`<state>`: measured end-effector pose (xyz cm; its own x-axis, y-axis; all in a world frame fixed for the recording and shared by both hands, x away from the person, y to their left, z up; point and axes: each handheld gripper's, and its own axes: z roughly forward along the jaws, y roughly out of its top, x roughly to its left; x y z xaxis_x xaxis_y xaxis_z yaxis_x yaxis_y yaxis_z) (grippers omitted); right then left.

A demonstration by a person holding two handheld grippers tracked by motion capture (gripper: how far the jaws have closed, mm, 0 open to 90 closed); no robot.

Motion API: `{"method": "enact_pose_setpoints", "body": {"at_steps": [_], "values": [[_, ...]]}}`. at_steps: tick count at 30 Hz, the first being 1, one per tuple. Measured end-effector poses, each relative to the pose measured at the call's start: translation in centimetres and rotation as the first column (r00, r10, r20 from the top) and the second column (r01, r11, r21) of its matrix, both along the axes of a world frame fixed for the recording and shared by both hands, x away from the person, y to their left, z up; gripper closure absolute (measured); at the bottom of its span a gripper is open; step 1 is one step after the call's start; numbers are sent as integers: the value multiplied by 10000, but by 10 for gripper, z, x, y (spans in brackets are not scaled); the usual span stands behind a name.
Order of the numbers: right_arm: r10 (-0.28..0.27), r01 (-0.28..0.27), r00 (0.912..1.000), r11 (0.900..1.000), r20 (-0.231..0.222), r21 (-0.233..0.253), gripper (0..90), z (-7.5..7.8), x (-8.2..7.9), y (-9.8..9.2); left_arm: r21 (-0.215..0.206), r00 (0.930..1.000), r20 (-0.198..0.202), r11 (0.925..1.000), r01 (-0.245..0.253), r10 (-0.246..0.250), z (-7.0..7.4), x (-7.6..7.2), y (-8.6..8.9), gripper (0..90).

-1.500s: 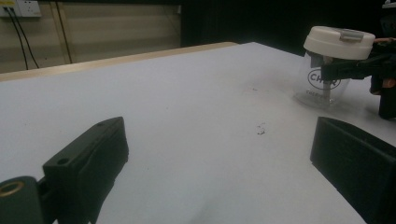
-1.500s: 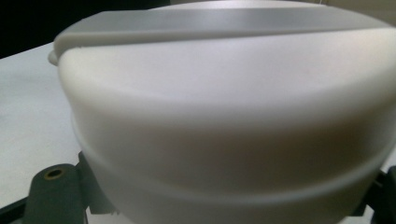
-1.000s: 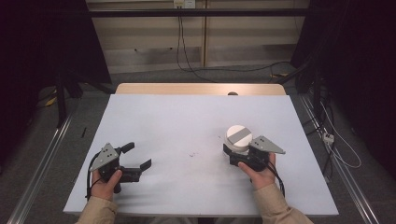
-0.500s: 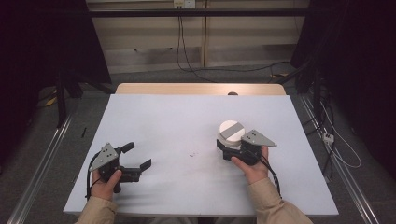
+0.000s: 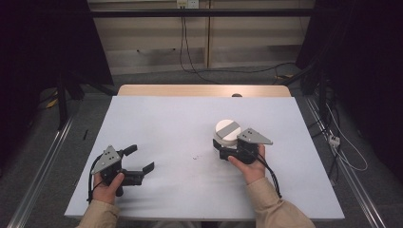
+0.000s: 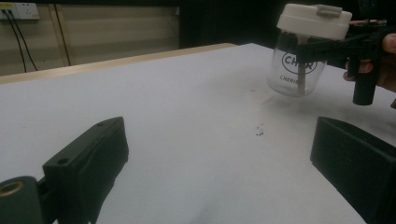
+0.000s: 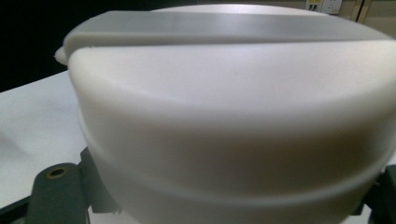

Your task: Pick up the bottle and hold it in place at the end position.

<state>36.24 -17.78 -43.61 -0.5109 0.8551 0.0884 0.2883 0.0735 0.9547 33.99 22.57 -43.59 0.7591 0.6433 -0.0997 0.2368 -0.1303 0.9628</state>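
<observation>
High view, nearest edge first: two sleeved forearms come in from the bottom. The left hand (image 5: 108,186) holds the left gripper (image 5: 140,159) low at the near left of the white table (image 5: 161,118), its jaws spread wide with nothing between them. To the right, a little farther in, the right hand (image 5: 248,166) holds the right gripper (image 5: 223,145), its jaws pinching a clear jar (image 5: 228,133) with a white lid and a grey strip across the top. Between the two grippers lies a small dark speck (image 5: 195,157) on the tabletop. From the left gripper view, the jar (image 6: 303,51) is off the surface, tilted slightly, with dark lettering on its wall and its shadow on the table beneath. In the right gripper view the lid (image 7: 233,93) blocks nearly everything beyond. Past the table's wooden far edge (image 5: 199,90), cables (image 5: 190,52) trail across the floor toward a pale wall, with dark curtains on both sides.
</observation>
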Motion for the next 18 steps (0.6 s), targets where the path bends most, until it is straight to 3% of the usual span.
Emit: {"method": "enact_pose_setpoints", "body": {"at_steps": [18], "values": [[165,-167,9998,9997,-81,-193,184,0,15,17,-14,10000,-3,10000,63,-63,0,0,-1,38]]}}
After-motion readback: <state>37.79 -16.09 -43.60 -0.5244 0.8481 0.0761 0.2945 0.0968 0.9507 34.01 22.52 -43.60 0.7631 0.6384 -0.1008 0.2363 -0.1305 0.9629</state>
